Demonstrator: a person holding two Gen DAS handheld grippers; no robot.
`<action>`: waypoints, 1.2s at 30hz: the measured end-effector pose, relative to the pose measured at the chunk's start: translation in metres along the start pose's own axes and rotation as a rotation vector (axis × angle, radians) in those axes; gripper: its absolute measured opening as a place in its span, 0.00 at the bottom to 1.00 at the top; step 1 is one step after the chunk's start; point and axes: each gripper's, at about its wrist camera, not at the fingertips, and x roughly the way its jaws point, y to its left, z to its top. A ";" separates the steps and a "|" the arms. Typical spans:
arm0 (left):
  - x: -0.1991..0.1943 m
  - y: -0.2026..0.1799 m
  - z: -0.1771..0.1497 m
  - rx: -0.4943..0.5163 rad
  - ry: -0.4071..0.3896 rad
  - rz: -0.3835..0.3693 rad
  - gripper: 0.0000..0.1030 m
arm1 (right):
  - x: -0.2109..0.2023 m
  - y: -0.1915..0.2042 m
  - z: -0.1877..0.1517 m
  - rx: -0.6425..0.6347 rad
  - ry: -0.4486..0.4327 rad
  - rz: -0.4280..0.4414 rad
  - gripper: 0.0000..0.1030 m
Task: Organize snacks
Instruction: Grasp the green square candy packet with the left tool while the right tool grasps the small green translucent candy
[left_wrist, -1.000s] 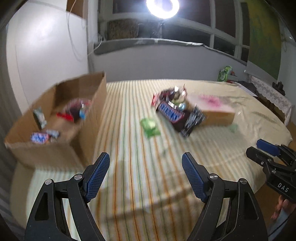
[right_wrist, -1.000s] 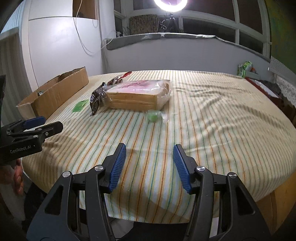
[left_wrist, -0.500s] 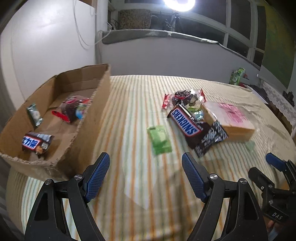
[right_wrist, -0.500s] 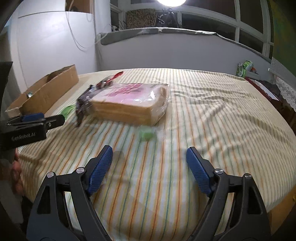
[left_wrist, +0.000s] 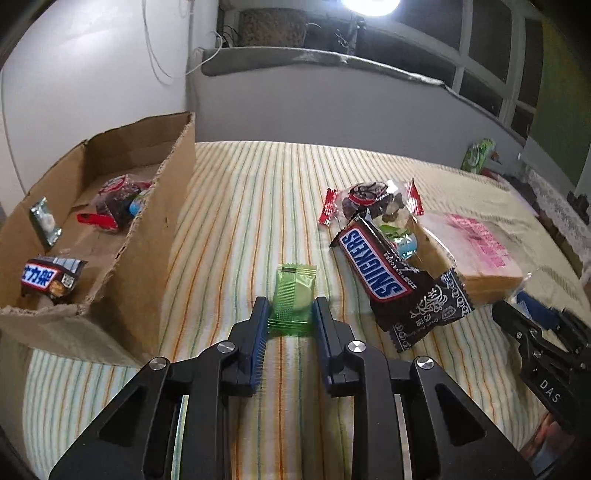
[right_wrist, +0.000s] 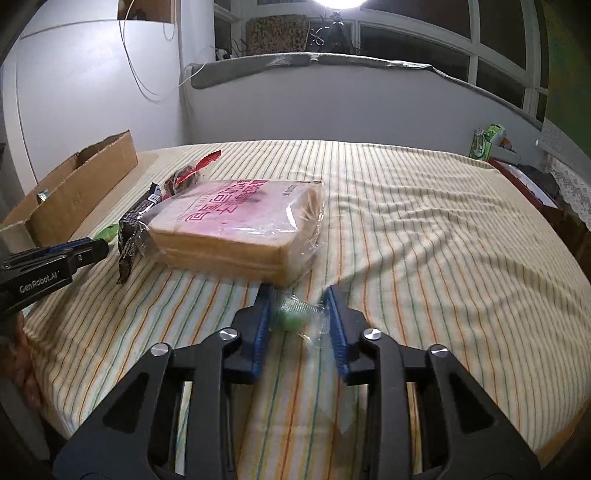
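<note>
Both grippers have come in closer since a sec ago. Left gripper (left_wrist: 290, 314) is now clenched on the green wafer packet (left_wrist: 293, 295), pads pressing its near end; packet lies flat on the striped cloth (left_wrist: 236, 206). Right gripper (right_wrist: 299, 306) has its jaws closing around a green candy in clear wrap (right_wrist: 293, 314), candy between the pads; blur hides whether they touch it yet.

Around left gripper: cardboard box (left_wrist: 162, 206) just to its left w/ a Snickers mini (left_wrist: 46, 280), a silver sachet (left_wrist: 45, 221) and a red-ended snack bag (left_wrist: 114, 203) inside. Ahead-right, near the wafer but apart: big Snickers bar (left_wrist: 373, 266) lying over a dark packet (left_wrist: 428, 314), another clear snack bag (left_wrist: 369, 199) beyond.

Right gripper: bagged sliced bread (right_wrist: 240, 229) sits directly ahead, just beyond the candy, blocking the way fwd. Dark packet's end pokes out left of the bread.
</note>
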 end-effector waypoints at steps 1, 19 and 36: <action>-0.001 0.001 0.000 -0.003 -0.002 -0.003 0.21 | -0.001 -0.002 -0.001 0.008 -0.006 0.007 0.28; -0.025 0.004 -0.013 -0.014 -0.098 -0.063 0.21 | -0.029 -0.010 -0.013 0.063 -0.068 0.045 0.26; -0.026 0.000 -0.018 -0.009 -0.109 -0.059 0.21 | -0.040 -0.007 -0.011 0.071 -0.091 0.039 0.26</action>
